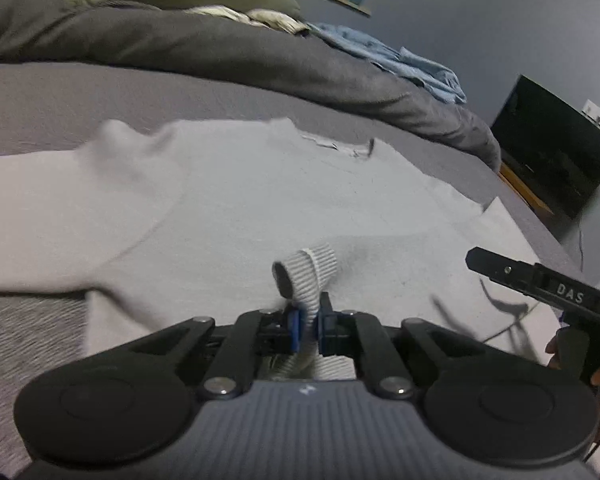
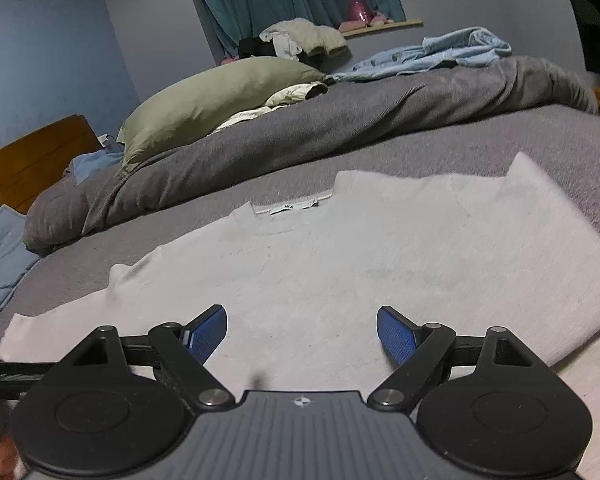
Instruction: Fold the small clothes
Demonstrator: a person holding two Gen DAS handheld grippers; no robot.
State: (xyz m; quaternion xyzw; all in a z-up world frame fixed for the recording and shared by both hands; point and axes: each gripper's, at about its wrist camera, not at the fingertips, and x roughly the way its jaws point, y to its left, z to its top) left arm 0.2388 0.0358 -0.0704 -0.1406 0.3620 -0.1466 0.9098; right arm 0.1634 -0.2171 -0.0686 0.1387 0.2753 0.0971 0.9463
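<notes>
step: opening the first fold | white sweater (image 2: 320, 272) flat on grey bed (image 2: 480, 148), collar at 12 o'clock | left tool (image 1: 308, 328) pinching ribbed hem (image 1: 312, 276) | right tool (image 2: 302, 334) wide, empty | next: right must clamp the hem too, likely before lifting
</notes>
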